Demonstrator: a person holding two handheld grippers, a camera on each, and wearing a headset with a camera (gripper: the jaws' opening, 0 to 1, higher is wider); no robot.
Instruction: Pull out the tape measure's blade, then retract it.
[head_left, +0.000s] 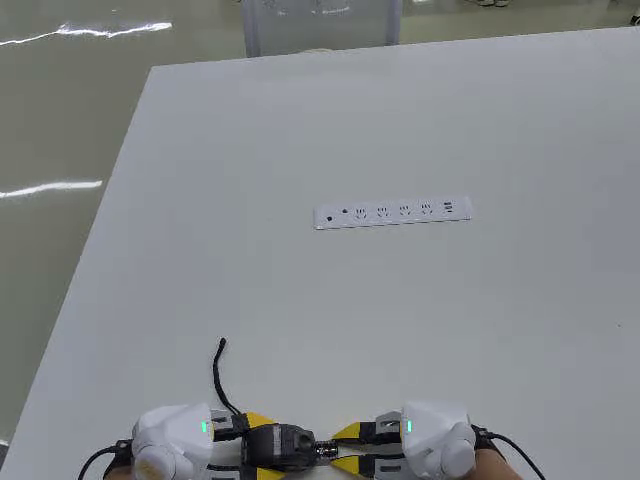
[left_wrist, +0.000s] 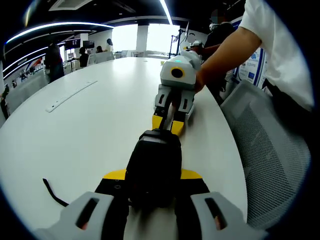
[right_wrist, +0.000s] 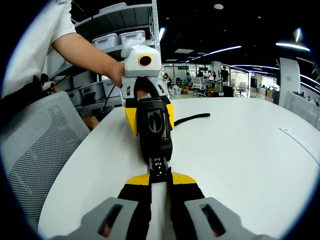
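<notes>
At the near edge of the bench (head_left: 470, 330), the left gripper (head_left: 262, 445) is clamped on the case of the black tape measure (head_left: 282, 442). The right gripper (head_left: 348, 449) faces it, jaws narrow, pinching the end of the short drawn blade (right_wrist: 157, 164). A power strip (head_left: 392, 212) lies mid-bench, well apart.

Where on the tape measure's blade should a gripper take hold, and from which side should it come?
Probably the short numbered stub of blade showing at the mouth of the case, the one exposed part. Come head-on, along the blade's line, facing the left gripper clamped on the case; the right gripper is shut on it this way, so a pull runs straight out.
</notes>
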